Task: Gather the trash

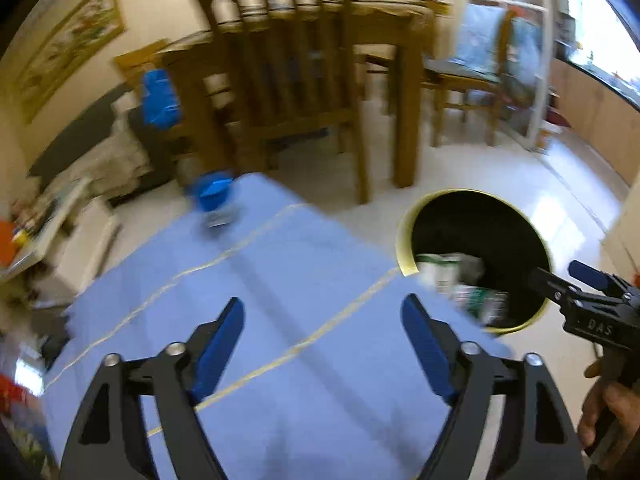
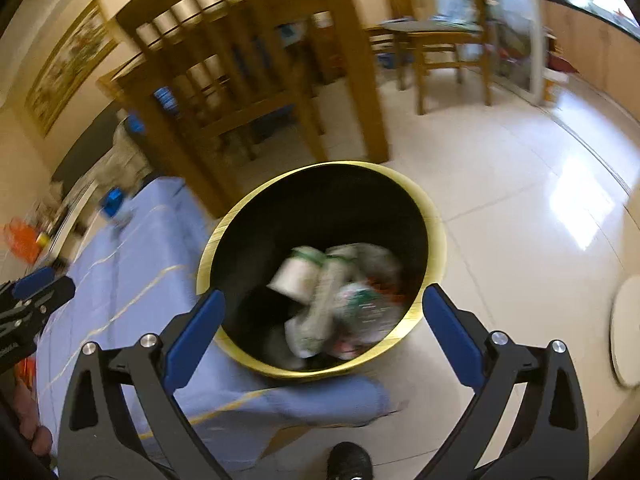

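Both tools are empty: the right gripper [image 2: 320, 320] hangs with its jaws spread wide over the yellow-rimmed bin [image 2: 434, 216], nothing between the blue pads, and the left gripper [image 1: 322, 344] gapes just as wide over the blue cloth [image 1: 280, 264] on the table. Crumpled wrappers and a white cup [image 2: 296, 276] lie in the bin, so I'd judge a drop is done. One blue-wrapped item [image 1: 214, 196] sits far along the cloth; fetching it looks like the next job, calling for a reach across and a firm pinch.
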